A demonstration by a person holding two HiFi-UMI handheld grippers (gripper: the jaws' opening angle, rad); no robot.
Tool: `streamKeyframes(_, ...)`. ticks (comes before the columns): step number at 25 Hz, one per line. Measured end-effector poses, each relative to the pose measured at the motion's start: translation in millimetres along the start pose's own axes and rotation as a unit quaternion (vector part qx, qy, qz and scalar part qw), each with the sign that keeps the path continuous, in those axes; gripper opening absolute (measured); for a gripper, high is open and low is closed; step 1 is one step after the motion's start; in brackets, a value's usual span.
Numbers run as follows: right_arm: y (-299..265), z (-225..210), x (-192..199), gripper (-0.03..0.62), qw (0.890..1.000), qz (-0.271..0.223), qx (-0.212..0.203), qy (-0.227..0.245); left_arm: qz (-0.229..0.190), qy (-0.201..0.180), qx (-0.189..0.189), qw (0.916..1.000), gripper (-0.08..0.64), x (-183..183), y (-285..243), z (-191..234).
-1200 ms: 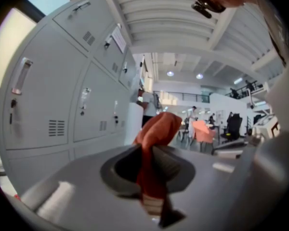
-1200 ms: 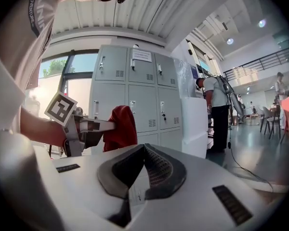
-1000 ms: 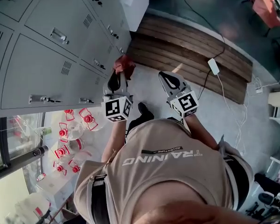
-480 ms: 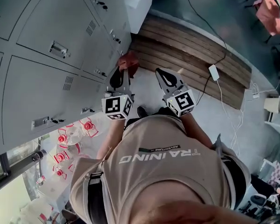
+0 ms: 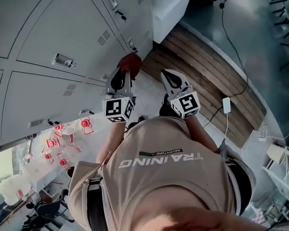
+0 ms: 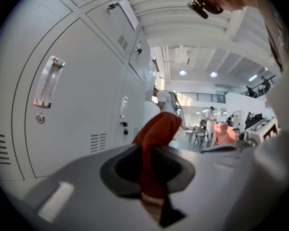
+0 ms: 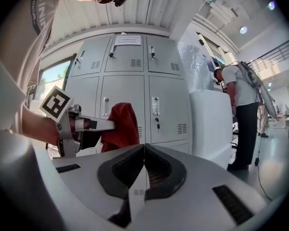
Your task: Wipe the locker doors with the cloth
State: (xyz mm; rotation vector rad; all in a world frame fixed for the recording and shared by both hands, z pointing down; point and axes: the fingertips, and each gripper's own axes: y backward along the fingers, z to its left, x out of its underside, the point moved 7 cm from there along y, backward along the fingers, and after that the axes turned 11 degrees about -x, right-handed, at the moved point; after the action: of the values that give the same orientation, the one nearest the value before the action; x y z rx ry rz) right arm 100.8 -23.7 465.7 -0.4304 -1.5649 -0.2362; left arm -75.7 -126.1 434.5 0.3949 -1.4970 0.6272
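The left tool [image 6: 147, 154] is clamped on the crumpled red cloth [image 6: 159, 126], which sticks out past its tips; the grey metal locker doors [image 6: 77, 95] lie just left of this cloth, touching or not I cannot tell; the right tool [image 7: 143, 150], jaws together and empty, is farther from them.

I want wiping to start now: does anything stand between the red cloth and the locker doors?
Nothing visible does. The left gripper is shut on the red cloth, and only open air separates it from the locker doors.
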Motion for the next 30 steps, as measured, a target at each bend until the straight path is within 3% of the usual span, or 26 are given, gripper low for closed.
streamKeyframes(5,-21.4,-72.1,-17.2,0.015,0.997,-0.004,-0.065,0.031,-0.009,-0.006,-0.079,0.9968,0.058,-17.0,-29.0,-15.6)
streamKeyframes(10,-46.0,-97.8,-7.8,0.016,0.991,0.009,-0.129,0.018,-0.006,-0.03,-0.138,0.9899,0.058,-21.6,-33.6,-22.4)
streamKeyframes(15,-79.6,-80.2,3.1,0.017,0.981,0.018,-0.194,0.006,0.016,-0.037,-0.19,0.981,0.058,-12.0,-13.7,-6.8)
streamKeyframes(20,-121.1,-52.1,-5.8,0.016,0.97,0.017,-0.243,0.03,0.01,-0.044,-0.23,0.9722,0.058,-7.1,9.0,23.9)
streamKeyframes(27,-155.6,-10.8,-38.5,0.017,0.96,0.016,-0.27,0.068,-0.017,-0.069,-0.247,0.9665,0.058,-19.2,29.8,63.5)
streamKeyframes(30,-172.0,2.8,-48.4,0.017,0.957,0.01,-0.281,0.068,-0.018,-0.104,-0.244,0.9639,0.058,-24.9,30.6,78.6)
